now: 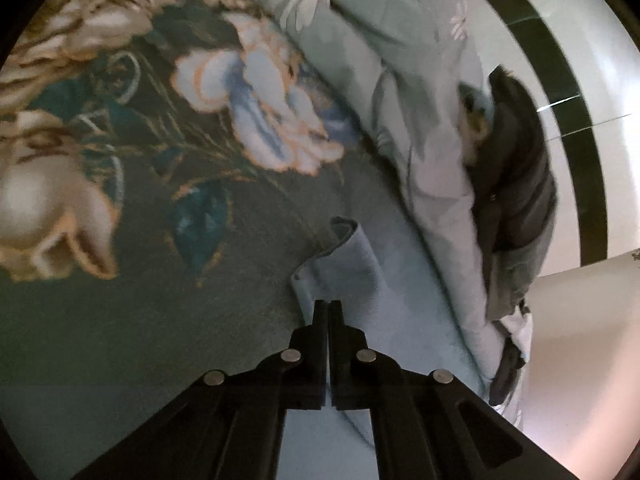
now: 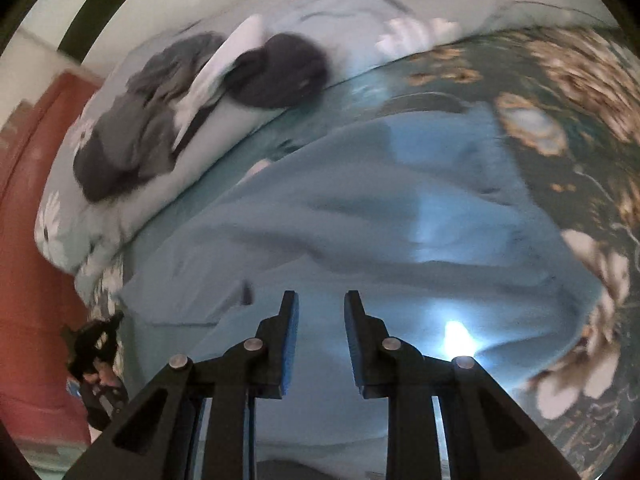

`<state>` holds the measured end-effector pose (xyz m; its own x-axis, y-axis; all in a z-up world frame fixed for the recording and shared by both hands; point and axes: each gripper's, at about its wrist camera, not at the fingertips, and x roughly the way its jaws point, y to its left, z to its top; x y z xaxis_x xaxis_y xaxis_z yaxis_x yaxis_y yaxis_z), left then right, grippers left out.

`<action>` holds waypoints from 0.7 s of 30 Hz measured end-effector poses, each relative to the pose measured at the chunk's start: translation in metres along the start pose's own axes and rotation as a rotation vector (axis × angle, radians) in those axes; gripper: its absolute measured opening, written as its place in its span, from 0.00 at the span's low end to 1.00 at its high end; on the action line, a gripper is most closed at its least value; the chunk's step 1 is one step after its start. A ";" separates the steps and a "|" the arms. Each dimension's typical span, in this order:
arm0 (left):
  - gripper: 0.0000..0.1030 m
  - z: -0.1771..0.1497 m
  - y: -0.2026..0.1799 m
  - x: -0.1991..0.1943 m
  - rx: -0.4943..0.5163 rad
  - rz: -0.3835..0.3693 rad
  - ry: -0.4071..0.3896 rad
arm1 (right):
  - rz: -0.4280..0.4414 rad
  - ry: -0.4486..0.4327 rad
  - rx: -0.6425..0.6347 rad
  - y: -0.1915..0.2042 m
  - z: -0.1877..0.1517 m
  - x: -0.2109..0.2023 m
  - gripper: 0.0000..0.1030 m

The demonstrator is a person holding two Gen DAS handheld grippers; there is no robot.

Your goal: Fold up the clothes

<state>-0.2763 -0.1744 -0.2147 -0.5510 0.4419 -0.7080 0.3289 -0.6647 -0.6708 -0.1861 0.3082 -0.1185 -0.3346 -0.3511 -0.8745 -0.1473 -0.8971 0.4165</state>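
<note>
Left wrist view: the left gripper [image 1: 329, 303] has its black jaws pressed together over a soft, pale blue cloth [image 1: 352, 264] whose curled edge lies on the dark floral bedspread [image 1: 132, 128]; whether fabric is pinched cannot be told. A grey garment [image 1: 516, 184] slumps on a puffy quilt [image 1: 360, 28].

Right wrist view: the right gripper [image 2: 320, 298] hangs with its blue-padded jaws spread and empty above the rumpled cloth [image 2: 360, 208].
</note>
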 end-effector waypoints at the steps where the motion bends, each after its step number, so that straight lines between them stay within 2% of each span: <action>1: 0.00 -0.001 0.002 -0.005 0.000 -0.003 -0.011 | -0.002 0.011 -0.013 0.006 -0.001 0.005 0.23; 3: 0.00 -0.001 0.008 -0.012 -0.005 -0.013 -0.019 | -0.007 0.032 -0.028 0.017 -0.003 0.014 0.23; 6: 0.00 0.002 0.017 -0.009 -0.027 -0.045 0.014 | -0.015 0.060 -0.061 0.035 -0.006 0.027 0.23; 13: 0.03 0.008 0.022 0.027 -0.082 -0.090 0.097 | -0.039 0.099 -0.156 0.071 -0.007 0.045 0.23; 14: 0.05 0.007 0.021 0.029 -0.084 -0.093 0.103 | -0.046 0.100 -0.170 0.074 -0.007 0.046 0.23; 16: 0.21 0.007 0.021 0.037 -0.098 -0.107 0.119 | -0.054 0.106 -0.183 0.078 -0.006 0.048 0.23; 21: 0.30 0.008 0.020 0.044 -0.129 -0.158 0.110 | -0.066 0.129 -0.179 0.080 -0.007 0.054 0.23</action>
<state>-0.2998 -0.1734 -0.2576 -0.5185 0.6019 -0.6073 0.3446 -0.5029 -0.7927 -0.2099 0.2152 -0.1342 -0.2064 -0.3112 -0.9277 0.0064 -0.9485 0.3167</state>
